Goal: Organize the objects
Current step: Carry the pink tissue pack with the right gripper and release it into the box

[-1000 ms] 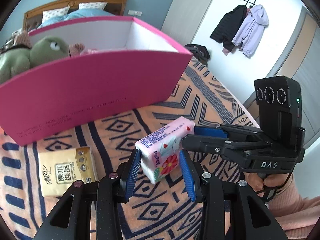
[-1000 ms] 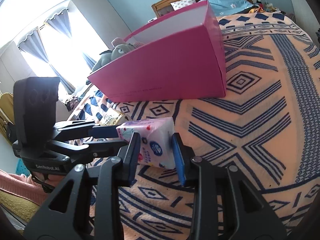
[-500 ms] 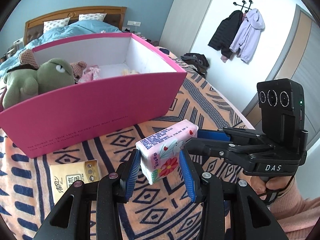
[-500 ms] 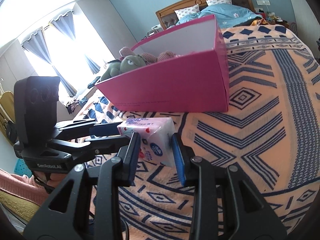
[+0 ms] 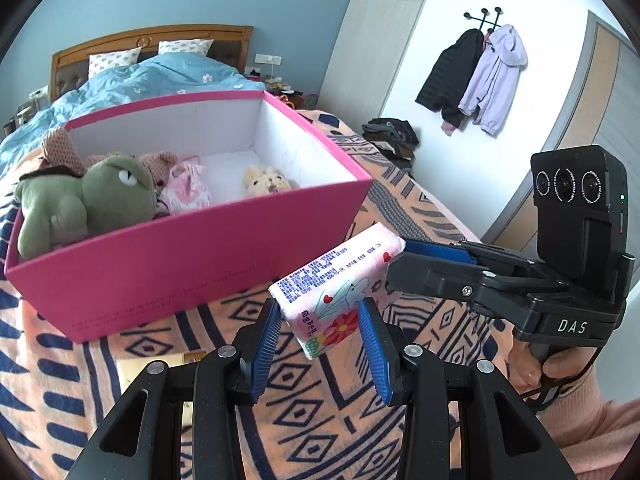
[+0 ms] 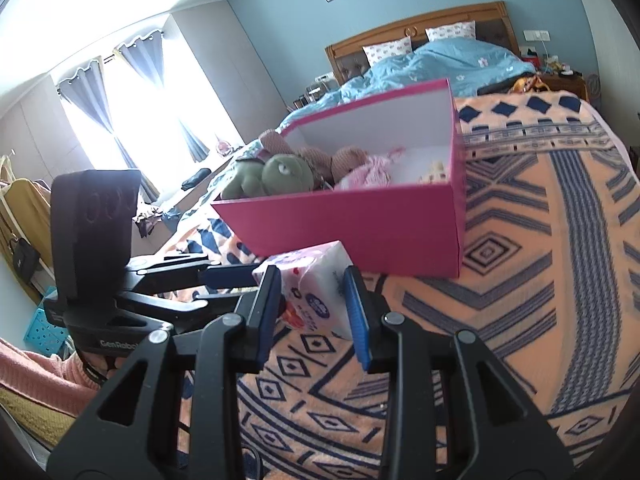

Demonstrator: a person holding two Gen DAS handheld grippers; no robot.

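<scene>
A pink floral tissue pack [image 5: 338, 286] hangs in the air in front of a pink box [image 5: 192, 256] on the patterned bed blanket [image 5: 48, 360]. My left gripper [image 5: 322, 332] is shut on its near end. My right gripper [image 6: 312, 296] is shut on its other end [image 6: 320, 284]; it shows in the left wrist view [image 5: 404, 256] at the right. The box [image 6: 380, 228] holds a green plush toy [image 5: 80, 196], a brown plush, a pink cloth and a small cream bear [image 5: 266, 180].
A yellow tissue pack [image 5: 160, 364] lies on the blanket below my left gripper, mostly hidden. Blue duvet and pillows [image 6: 440, 60] lie behind the box. Coats [image 5: 476, 76] hang on the right wall. The blanket's edge drops off at the right.
Both grippers have risen together with the tissue pack. The box now sits lower in both views and its inside shows. The yellow pack has slid under my left gripper.
</scene>
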